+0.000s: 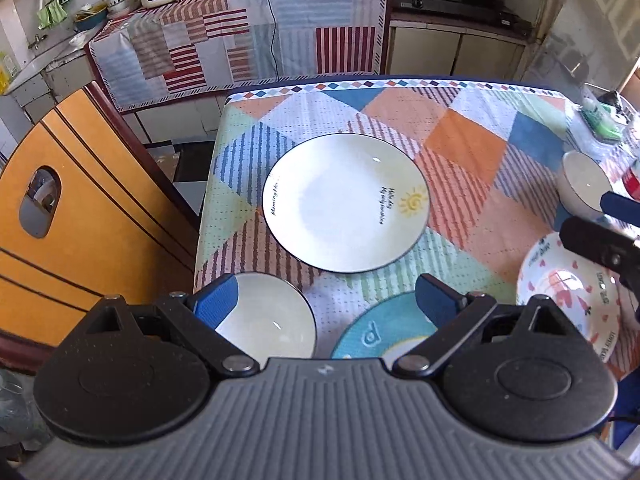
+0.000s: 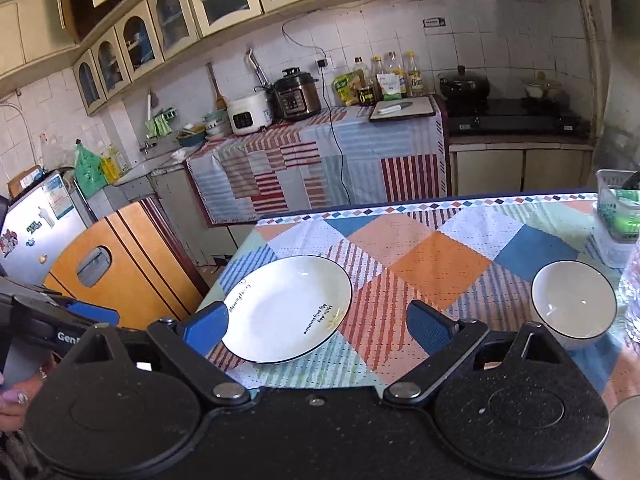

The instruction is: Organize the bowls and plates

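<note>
A white plate with a sun drawing [image 1: 346, 202] lies mid-table; it also shows in the right wrist view [image 2: 286, 308]. My left gripper [image 1: 326, 306] is open and empty, above a white bowl [image 1: 268, 324] and a blue patterned plate [image 1: 380, 332] at the near edge. A plate with pink hearts [image 1: 568, 300] lies at the right. A second white bowl [image 1: 582, 184] stands further right, also seen in the right wrist view [image 2: 574, 302]. My right gripper [image 2: 318, 326] is open and empty, hovering near the sun plate.
The table has a colourful checked cloth [image 2: 436, 256]. A plastic basket with green items [image 2: 618, 216] and a clear bottle [image 2: 632, 292] stand at its right. An orange folded table [image 1: 80, 216] leans at the left. A kitchen counter [image 2: 316, 148] lies behind.
</note>
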Action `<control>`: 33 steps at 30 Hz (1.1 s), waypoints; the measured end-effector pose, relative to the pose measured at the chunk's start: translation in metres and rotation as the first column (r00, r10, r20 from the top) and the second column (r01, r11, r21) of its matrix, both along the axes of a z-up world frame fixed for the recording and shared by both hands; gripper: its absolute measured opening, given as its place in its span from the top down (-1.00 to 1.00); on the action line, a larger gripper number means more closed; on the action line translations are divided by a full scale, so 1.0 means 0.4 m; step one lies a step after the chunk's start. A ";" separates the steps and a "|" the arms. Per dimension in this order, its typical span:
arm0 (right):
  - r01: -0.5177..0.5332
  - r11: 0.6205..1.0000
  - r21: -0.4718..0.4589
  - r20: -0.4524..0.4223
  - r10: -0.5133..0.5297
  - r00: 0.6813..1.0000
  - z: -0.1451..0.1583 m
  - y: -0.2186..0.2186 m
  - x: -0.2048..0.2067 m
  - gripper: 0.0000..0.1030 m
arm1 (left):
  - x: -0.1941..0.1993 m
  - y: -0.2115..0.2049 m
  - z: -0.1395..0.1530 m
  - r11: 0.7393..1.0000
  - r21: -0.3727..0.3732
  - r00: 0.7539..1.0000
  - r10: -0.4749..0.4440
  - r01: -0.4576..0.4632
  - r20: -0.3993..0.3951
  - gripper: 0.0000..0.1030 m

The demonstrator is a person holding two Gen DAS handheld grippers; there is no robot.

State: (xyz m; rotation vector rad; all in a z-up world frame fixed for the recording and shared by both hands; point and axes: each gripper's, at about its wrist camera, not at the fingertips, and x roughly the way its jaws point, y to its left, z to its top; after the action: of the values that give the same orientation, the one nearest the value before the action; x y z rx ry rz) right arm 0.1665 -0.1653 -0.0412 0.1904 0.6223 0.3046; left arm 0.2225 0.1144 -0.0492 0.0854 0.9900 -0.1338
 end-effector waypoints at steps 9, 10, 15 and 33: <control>-0.020 0.994 0.103 -0.154 0.036 0.987 -0.103 0.014 0.146 -0.85 | 0.159 0.011 -0.034 0.995 0.077 0.997 -0.065 0.062 0.039 -0.82; -0.013 0.992 0.126 -0.185 0.036 0.982 -0.120 0.013 0.167 -0.80 | 0.182 0.009 -0.048 0.993 0.083 0.996 -0.083 0.081 0.022 -0.79; 0.047 0.982 0.181 -0.297 0.009 0.955 -0.197 0.017 0.236 -0.70 | 0.265 0.020 -0.133 0.992 0.092 0.996 -0.079 0.082 -0.036 -0.78; 0.147 0.965 0.219 -0.420 -0.043 0.907 -0.340 0.050 0.351 0.77 | 0.341 0.163 -0.306 0.994 -0.083 0.981 0.057 -0.074 -0.185 0.27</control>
State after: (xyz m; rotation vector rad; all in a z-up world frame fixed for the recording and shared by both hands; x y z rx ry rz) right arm 0.3068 -0.1454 -0.1773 0.5338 0.9915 0.2466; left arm 0.3588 0.1796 -0.1715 -0.0428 1.1671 -0.1272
